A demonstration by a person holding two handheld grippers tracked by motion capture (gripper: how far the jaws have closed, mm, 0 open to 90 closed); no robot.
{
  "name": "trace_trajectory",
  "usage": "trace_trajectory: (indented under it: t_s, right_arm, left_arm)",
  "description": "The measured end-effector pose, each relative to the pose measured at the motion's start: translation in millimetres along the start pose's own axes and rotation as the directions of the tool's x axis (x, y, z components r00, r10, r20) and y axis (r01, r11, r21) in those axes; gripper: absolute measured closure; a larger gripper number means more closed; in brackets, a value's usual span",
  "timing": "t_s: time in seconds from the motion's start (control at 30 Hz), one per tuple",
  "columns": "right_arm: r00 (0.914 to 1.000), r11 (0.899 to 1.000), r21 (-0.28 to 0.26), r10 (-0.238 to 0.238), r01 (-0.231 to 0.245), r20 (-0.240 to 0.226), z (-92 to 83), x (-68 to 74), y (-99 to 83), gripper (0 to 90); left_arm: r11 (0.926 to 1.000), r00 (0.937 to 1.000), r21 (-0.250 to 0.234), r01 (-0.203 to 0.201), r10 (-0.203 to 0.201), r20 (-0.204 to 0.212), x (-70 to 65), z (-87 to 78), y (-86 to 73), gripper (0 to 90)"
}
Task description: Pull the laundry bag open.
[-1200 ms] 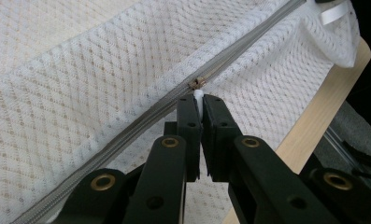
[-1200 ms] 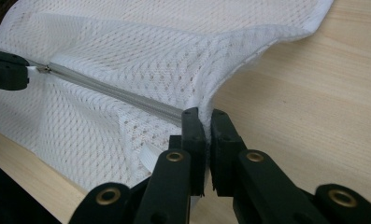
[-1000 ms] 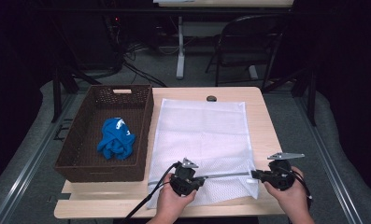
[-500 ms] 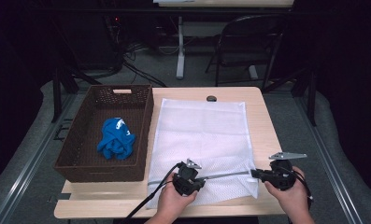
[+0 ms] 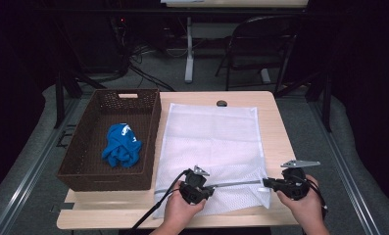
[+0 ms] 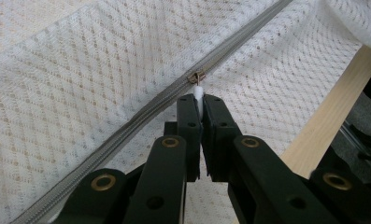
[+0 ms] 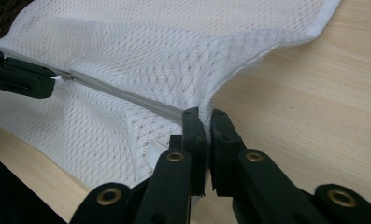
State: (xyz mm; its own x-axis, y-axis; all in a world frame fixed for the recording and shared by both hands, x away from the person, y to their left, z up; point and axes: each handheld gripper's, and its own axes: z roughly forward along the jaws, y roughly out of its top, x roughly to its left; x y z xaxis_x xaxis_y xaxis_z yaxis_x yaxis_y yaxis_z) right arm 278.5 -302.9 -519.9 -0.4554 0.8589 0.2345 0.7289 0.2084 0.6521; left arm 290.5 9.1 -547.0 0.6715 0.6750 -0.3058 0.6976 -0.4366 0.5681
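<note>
Your L gripper point(image 6: 199, 100) is clamped on the white zip pull tab point(image 6: 198, 91), slider point(image 6: 196, 77) sitting just ahead of the jaws on the grey zipper point(image 6: 127, 122). Your R gripper point(image 7: 203, 114) is pinched on the mesh laundry bag point(image 5: 211, 142) at its near R corner, right at the zipper end, fabric bunched up there. Bag lies flat on the table point(image 5: 275, 122), zipper edge nearest you, stretched btwn both grippers. Brown basket point(image 5: 79, 166) sits just L of the bag w/ a blue cloth point(image 5: 121, 146) inside.
</note>
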Motion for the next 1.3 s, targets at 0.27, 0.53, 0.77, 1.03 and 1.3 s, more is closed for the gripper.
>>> trace_trajectory:
  t_s: [0.27,0.53,0.77,1.03,1.3]
  right_arm:
    - [0.9995,1.000,0.002,0.006,-0.006,0.030,-2.6,-3.1,-0.5,87.5]
    - [0.9990,1.000,0.020,-0.008,0.007,0.045,0.5,-0.9,-0.5,87.5]
    - [0.9996,1.000,0.014,-0.003,0.002,0.028,1.4,-2.3,-1.1,87.6]
    - [0.9981,1.000,0.019,0.006,-0.008,0.061,0.4,-7.3,-2.6,87.7]
    - [0.9976,1.000,0.028,0.008,-0.010,0.069,0.4,-9.3,-3.3,87.6]
  left_arm:
    - [0.9999,0.9988,0.006,0.010,-0.009,-0.048,4.1,-9.6,-9.5,87.1]
    - [0.9994,0.9979,-0.012,0.032,-0.033,-0.056,15.0,-25.8,-19.3,87.1]
    - [0.9996,0.9960,0.003,0.028,-0.028,-0.085,19.4,-32.1,-27.2,87.1]
    - [0.9981,0.9893,0.004,0.062,-0.060,-0.132,39.8,-50.5,-41.0,87.1]
    - [0.9962,0.9837,0.005,0.087,-0.085,-0.158,52.7,-66.2,-57.0,87.1]
